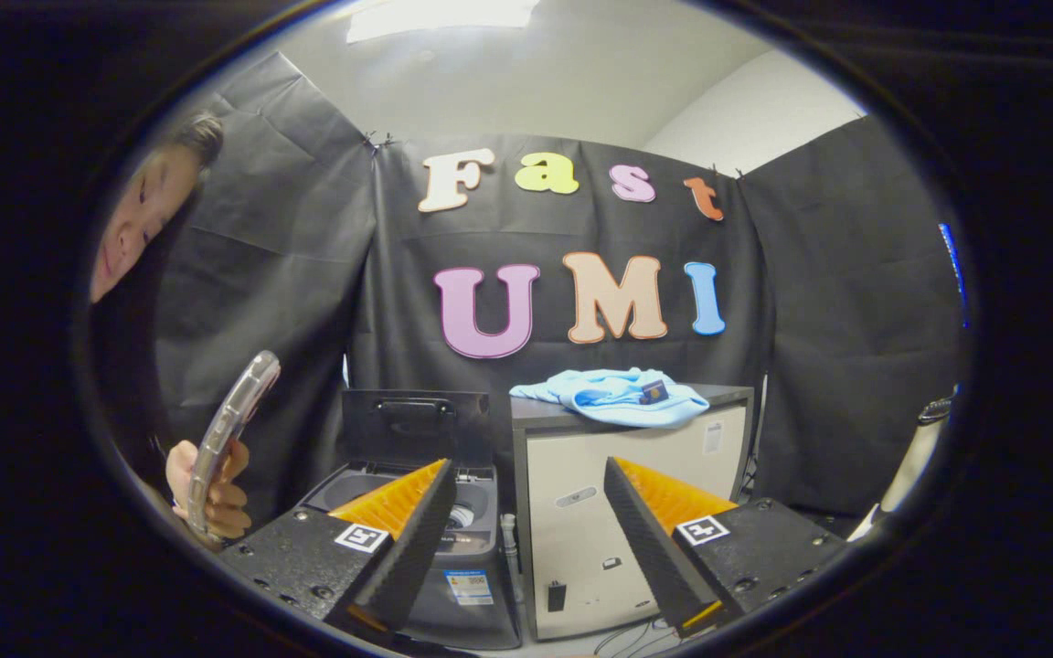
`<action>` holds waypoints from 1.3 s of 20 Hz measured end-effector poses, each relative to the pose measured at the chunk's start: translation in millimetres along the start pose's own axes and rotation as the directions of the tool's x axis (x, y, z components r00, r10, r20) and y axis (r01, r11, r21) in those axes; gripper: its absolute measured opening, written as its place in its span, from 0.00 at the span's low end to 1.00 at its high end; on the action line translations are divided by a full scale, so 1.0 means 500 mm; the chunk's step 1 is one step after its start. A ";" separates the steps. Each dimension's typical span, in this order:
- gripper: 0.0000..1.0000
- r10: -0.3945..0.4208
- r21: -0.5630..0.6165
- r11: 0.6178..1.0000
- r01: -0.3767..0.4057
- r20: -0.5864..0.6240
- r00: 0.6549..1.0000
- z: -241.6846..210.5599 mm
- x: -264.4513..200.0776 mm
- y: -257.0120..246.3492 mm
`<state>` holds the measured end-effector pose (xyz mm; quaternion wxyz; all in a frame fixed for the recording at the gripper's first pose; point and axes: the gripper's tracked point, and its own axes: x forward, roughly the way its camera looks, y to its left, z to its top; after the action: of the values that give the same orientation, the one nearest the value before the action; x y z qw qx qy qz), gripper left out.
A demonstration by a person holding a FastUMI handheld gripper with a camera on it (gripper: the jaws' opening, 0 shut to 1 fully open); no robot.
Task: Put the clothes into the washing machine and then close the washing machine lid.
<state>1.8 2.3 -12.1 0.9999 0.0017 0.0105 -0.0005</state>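
Nearest, the tongs (526,539) stand spread wide, the two fingers far apart with nothing between them and nothing gripped; each finger slants inward and upward from its base. Through the gap between them, and just beyond the tips, stands a pale cabinet (622,512) that serves as a counter, its front facing the tongs and some cables trailing on the floor at its foot. Just beside it, behind the left finger, sits the washing machine (453,548), a small dark top-loader; part of its round tub opening shows past the finger, and a label is stuck on its front. Its lid (417,428) is raised and stands upright at the back of the machine, a handle near its upper edge. The clothes (613,397), a light blue bundle with a small dark tag on it, lie crumpled on the cabinet's top, ahead of the tongs and higher than the fingertips, a little toward the right finger's side and well apart from both fingers; they are not in the machine. Off to the left of the left finger, a person's hand (216,489) holds a curved clear object (234,420) that I cannot identify, and the person leans in from that side. Behind everything hangs the booth's black cloth wall (856,320).
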 end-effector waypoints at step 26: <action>0.97 0.005 0.083 0.996 -0.007 0.025 1.000 -0.007 0.035 -0.016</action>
<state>19.1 -5.7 -16.0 0.9991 0.0434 -0.0018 0.0022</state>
